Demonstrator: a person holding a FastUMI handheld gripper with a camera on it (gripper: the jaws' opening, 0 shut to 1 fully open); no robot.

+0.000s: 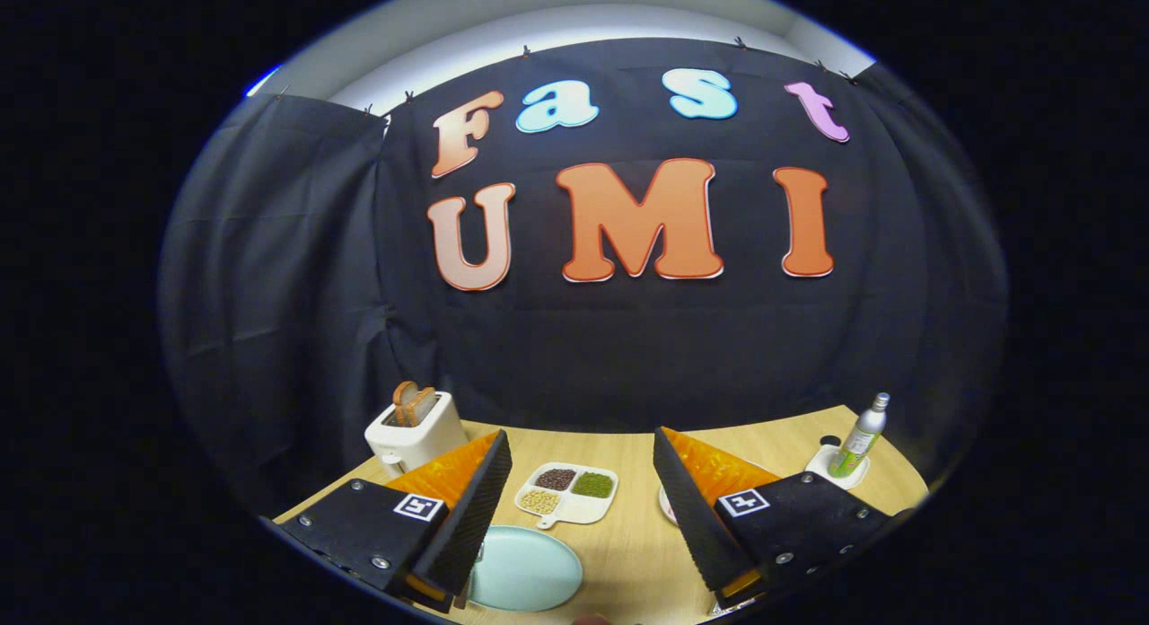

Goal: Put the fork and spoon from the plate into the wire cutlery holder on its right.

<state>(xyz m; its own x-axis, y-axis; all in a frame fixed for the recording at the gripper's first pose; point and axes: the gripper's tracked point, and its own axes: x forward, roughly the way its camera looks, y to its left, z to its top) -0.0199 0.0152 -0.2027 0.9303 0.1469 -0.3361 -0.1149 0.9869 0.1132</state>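
Note:
My gripper (582,438) is held above the near part of a wooden table (628,553), open, with a wide gap and nothing between its fingers. A pale blue round plate (530,571) lies on the table below, close against the inner side of the left finger (471,517), which covers the plate's left rim. A small pale glint sits at that rim beside the finger; I cannot tell whether it is cutlery. The right finger (691,508) hides the table surface to the right of the plate.
Just beyond the plate, between the fingers, a white divided dish (567,495) holds beans. A white toaster (415,432) with bread stands back left. A spray bottle (860,438) stands on a white coaster back right. A white rim (665,505) peeks out by the right finger.

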